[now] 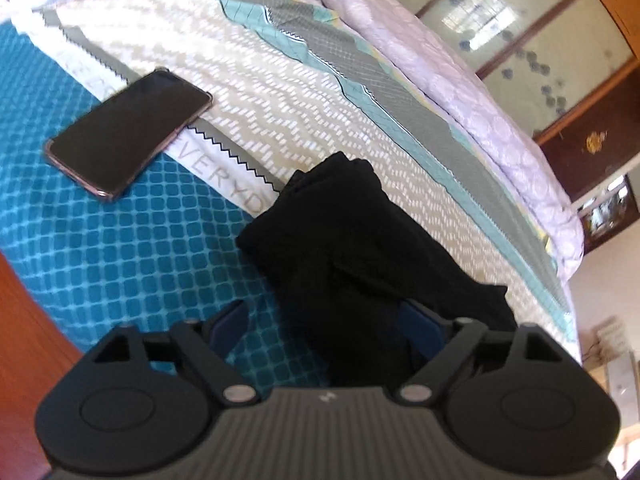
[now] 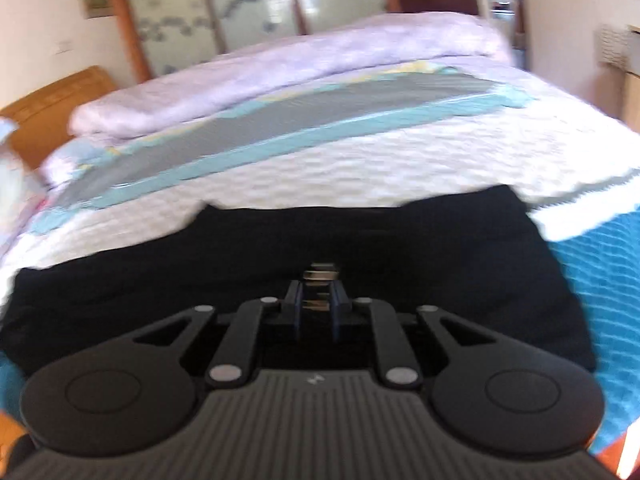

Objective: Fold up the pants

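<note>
The black pants (image 1: 352, 248) lie folded in a narrow bundle on the bed, across the teal and white bedspread. My left gripper (image 1: 324, 316) is open, its blue-padded fingers wide apart at the near end of the pants, the right finger (image 1: 420, 320) against the cloth. In the right wrist view the pants (image 2: 160, 276) spread wide in front of me. My right gripper (image 2: 316, 308) has its fingers close together just above the black cloth; the view is blurred and I cannot tell whether cloth is pinched between them.
A dark phone (image 1: 128, 132) lies on the bedspread to the left of the pants. A rolled lilac quilt (image 1: 460, 92) runs along the far side of the bed. A wooden wardrobe with glass doors (image 1: 520, 28) stands beyond. A wooden headboard (image 2: 52, 108) is at the left.
</note>
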The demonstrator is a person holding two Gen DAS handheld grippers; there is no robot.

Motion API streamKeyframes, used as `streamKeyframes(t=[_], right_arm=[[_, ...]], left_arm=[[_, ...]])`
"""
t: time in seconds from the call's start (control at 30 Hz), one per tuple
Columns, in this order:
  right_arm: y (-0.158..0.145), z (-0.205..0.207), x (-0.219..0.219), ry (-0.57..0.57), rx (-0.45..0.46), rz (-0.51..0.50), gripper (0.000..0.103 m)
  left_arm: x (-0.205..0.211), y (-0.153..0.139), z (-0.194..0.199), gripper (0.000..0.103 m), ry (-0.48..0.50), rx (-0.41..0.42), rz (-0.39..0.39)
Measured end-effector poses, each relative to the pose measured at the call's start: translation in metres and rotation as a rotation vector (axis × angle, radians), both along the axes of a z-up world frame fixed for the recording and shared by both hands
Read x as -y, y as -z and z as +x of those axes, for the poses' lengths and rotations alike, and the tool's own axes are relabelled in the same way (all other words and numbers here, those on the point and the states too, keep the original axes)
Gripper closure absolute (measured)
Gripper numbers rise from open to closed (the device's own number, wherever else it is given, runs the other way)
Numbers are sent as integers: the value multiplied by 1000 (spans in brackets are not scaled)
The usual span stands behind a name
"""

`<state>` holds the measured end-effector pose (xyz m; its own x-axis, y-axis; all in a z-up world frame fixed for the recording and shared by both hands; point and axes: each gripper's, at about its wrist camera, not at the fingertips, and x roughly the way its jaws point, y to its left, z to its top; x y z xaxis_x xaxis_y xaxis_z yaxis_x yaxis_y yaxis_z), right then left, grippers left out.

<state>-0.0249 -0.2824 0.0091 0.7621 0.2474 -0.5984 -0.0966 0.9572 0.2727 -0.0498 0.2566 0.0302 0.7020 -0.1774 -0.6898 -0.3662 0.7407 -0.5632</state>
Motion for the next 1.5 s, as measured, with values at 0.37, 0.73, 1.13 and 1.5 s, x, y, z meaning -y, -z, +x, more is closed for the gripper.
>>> streamKeyframes(t=[0.37,0.73,1.13,1.5], right_arm=[[22,58,-166,-440,-229,251,94],[42,54,-141,-322,-360,459,95],[23,-22,5,91,-184,432,94],[-12,6,-47,-92,-19,426,94]], left_arm=[[-8,41,43,59,-66,26,-82],[80,-29,38,77,191,282,183],[270,-19,24,38,830,307,491],[188,-51,55,46,539,293,226]])
